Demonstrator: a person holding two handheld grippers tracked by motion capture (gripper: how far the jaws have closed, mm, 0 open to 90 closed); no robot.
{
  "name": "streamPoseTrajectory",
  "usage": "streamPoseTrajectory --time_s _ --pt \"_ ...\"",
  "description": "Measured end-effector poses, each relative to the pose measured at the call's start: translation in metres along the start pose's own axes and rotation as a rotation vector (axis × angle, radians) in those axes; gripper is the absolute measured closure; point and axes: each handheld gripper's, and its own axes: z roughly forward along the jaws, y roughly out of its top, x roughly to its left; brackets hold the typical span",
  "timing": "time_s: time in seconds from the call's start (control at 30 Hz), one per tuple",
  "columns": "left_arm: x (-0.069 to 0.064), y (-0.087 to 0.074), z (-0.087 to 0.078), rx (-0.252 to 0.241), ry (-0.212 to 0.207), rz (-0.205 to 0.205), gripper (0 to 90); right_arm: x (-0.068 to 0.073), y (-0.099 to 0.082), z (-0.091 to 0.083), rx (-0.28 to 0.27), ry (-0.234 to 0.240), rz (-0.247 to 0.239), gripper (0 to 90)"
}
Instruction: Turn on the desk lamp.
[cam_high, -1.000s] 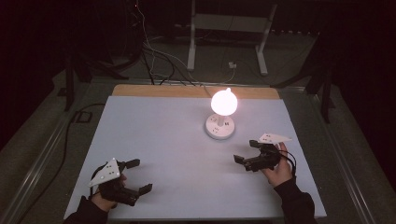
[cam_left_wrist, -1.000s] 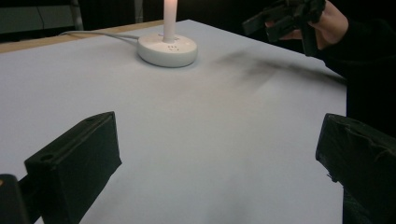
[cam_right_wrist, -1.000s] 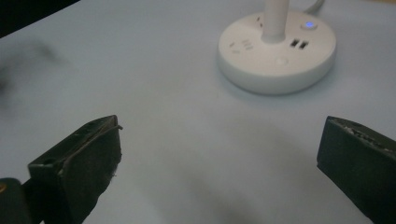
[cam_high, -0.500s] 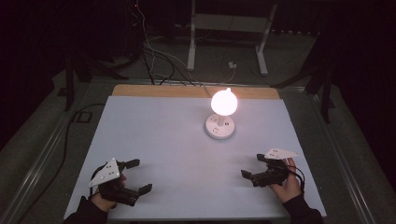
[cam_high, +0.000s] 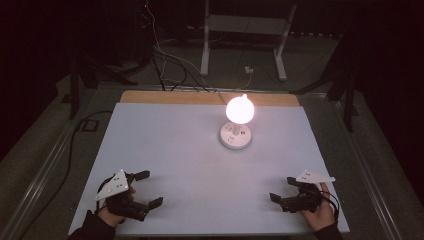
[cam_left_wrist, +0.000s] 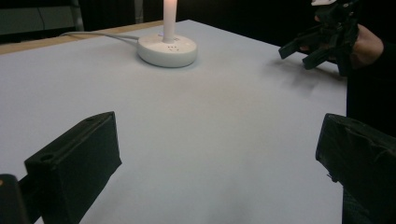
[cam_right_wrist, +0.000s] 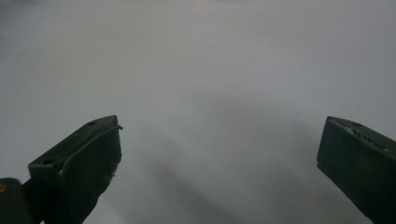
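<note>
A glowing round white bulb (cam_high: 239, 108) stands upright in a round white plastic lamp base (cam_high: 235, 136), which sits on the pale grey-white tabletop (cam_high: 200, 150) a little right of centre and toward the far edge. A thin white cable (cam_left_wrist: 93, 35) runs from the base toward the far wooden edge strip (cam_high: 165, 97) of the tabletop. In the left gripper view the base (cam_left_wrist: 166, 49) shows with the bright stem of the lamp rising from its middle.

The left claw (cam_high: 150, 189) rests low at the near left corner of the tabletop, held in the person's left hand (cam_high: 112, 212), with a grey three-cornered plate (cam_high: 113, 183) on top. Its two black jaws are spread wide apart and hold nothing; in the left gripper view bare tabletop lies between them.

The right claw (cam_high: 282, 190) sits at the near right corner, held in the person's right hand (cam_high: 320, 215), also with a pale plate (cam_high: 314, 177) above it. Its jaws point leftward across the tabletop and stand released, with nothing between them; the right gripper view shows the two black jaws far apart over plain tabletop. The same claw (cam_left_wrist: 303, 46) appears at the upper right of the left gripper view, just above the surface.

Both claws lie well apart from the lamp and from each other. Beyond the tabletop, dark cables (cam_high: 160, 55) and a white metal stand (cam_high: 245, 30) sit on the floor.
</note>
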Motion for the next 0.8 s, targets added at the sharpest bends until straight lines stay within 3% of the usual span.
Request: streamPoseTrajectory --time_s 0.2,0.6,0.8 --pt "0.0000 -0.0001 0.0009 0.004 0.000 0.003 0.4 -0.0011 -0.0114 -0.0089 -0.002 -0.022 0.011 0.0" --pt "0.0001 -0.0004 0.0017 0.010 0.002 0.002 0.4 0.0017 -0.0086 -0.0024 0.007 -0.025 -0.023 0.0" --pt "-0.0011 0.0002 0.0013 0.006 0.003 0.006 0.4 0.0022 -0.0073 -0.0044 -0.007 -0.018 -0.011 0.0"
